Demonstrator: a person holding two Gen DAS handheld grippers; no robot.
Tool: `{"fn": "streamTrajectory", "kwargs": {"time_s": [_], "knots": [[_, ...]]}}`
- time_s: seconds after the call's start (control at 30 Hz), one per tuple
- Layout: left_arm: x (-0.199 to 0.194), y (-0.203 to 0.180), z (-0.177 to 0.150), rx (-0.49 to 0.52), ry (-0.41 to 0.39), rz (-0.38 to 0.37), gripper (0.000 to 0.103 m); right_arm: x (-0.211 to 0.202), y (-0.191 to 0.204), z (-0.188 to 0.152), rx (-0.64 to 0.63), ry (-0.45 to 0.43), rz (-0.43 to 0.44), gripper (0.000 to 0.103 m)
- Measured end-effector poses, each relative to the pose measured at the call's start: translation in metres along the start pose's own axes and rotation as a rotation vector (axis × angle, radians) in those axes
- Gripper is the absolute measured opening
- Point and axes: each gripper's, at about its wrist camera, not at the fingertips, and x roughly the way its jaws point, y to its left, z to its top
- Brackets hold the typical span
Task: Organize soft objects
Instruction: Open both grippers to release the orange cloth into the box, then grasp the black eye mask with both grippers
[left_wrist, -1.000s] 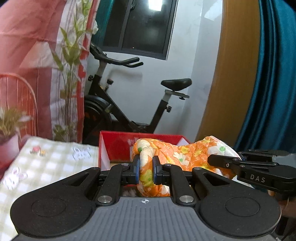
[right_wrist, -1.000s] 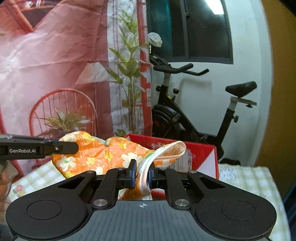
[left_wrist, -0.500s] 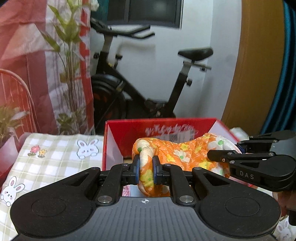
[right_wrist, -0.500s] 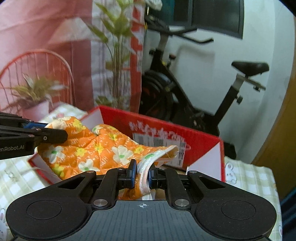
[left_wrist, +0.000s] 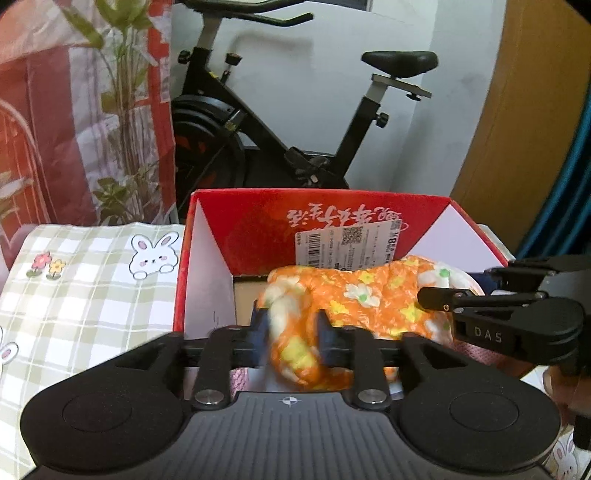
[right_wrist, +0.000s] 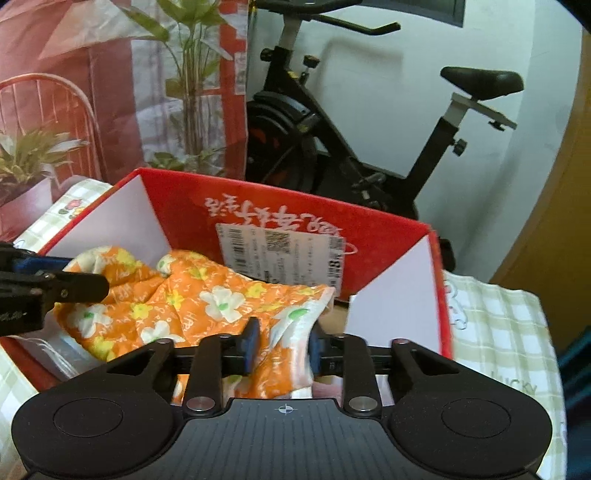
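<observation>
Tabletop under a green-checked cloth (left_wrist: 88, 295) printed with rabbits and flowers; directly on it, an open red box (left_wrist: 243, 225).

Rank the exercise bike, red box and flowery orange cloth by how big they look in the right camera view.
1. Exercise bike
2. Red box, close behind; it sits nearer, so that order is unsure
3. Flowery orange cloth

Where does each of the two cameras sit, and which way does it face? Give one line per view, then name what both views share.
Left wrist: sits on the left gripper, looks forward and down into the red box; the right gripper enters from the right.
Right wrist: sits on the right gripper, faces the same box; the left gripper enters from the left.
Shared: the orange floral cloth, box, exercise bike, checked tablecloth.
</observation>
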Motion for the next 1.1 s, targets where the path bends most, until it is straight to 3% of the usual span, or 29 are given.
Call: {"fn": "streamTrajectory", "kwargs": {"time_s": [0.03, 0.13, 0.17, 0.43, 0.77, 0.97, 1.1], "knots": [[-0.003, -0.002, 0.001, 0.011, -0.012, 0.001, 0.053, -0.002, -0.002, 0.0, 0.0, -0.006, -0.006, 0.037], [-0.014, -0.004, 0.003, 0.034, -0.036, 0.01, 0.057, -0.01, -0.009, -0.002, 0.009, -0.03, -0.03, 0.056], [-0.016, -0.005, 0.005, 0.034, -0.039, 0.007, 0.057, -0.013, -0.011, -0.002, 0.012, -0.036, -0.033, 0.057], [-0.055, -0.01, -0.002, 0.029, -0.058, -0.032, 0.057, -0.06, -0.012, -0.013, 0.024, -0.111, 0.006, 0.057], [-0.108, -0.028, -0.052, 0.055, -0.066, -0.08, 0.057, -0.124, 0.003, -0.047, 0.026, -0.205, 0.081, 0.057], [-0.107, -0.028, -0.083, 0.011, -0.022, -0.118, 0.056, -0.143, 0.014, -0.08, 0.063, -0.217, 0.102, 0.057], [-0.095, -0.023, -0.098, -0.014, 0.023, -0.112, 0.056, -0.139, 0.02, -0.107, 0.09, -0.18, 0.096, 0.057]]}}
